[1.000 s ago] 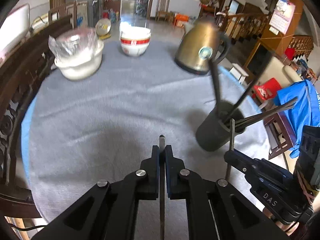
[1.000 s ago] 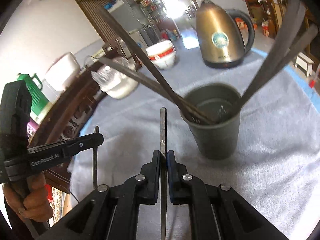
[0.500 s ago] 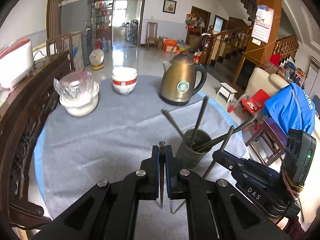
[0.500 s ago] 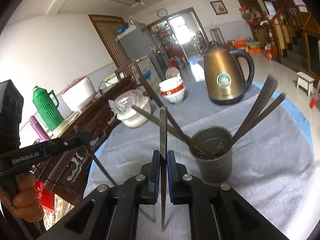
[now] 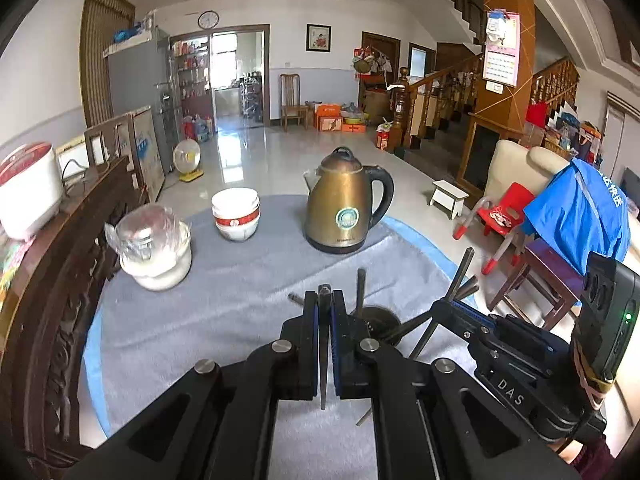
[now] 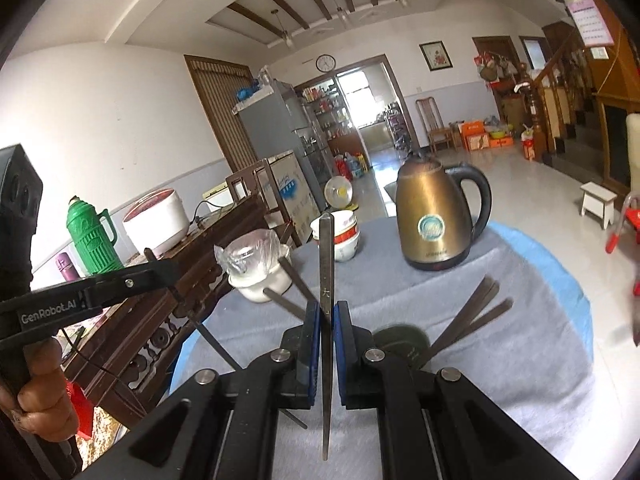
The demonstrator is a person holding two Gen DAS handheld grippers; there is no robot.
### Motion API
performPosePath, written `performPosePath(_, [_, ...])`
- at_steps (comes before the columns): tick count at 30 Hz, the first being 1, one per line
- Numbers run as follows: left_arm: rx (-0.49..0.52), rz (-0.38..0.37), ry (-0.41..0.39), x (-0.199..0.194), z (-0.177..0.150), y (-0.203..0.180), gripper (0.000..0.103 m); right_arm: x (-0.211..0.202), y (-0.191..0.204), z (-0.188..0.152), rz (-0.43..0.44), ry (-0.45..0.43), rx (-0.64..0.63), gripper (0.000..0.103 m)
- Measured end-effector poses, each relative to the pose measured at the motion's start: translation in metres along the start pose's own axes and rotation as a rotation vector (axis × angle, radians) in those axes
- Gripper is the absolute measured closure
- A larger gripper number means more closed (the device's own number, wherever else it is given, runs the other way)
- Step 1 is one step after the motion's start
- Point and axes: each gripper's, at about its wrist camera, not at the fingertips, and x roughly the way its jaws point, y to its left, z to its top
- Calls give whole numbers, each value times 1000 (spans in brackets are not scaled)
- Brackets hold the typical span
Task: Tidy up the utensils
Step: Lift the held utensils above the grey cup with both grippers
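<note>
Raised above the desk's (image 5: pixel 248 280) near edge: left tongs (image 5: pixel 324 344) and right tongs (image 6: pixel 327 350), each pinching one chopstick (image 5: pixel 322 360) (image 6: pixel 326 280) upright between pressed pads. Held high, likely to clear the sticks already splayed in the holder (image 6: pixel 400 340) just below. Kettle (image 5: pixel 344 204) and bowls (image 5: pixel 236 214) kept well apart at the far edge.

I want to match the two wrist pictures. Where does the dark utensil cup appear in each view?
Left wrist: the utensil cup sits low, just right of centre, partly behind the left gripper.
Right wrist: the cup sits low, right of centre, behind the right gripper.
Shared landmark: the brass kettle.
</note>
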Motion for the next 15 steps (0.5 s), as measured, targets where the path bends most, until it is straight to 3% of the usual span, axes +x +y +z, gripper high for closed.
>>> performPosePath(15, [77, 13, -52, -5, 35, -36, 97, -23, -9, 42, -21, -102, -21, 95])
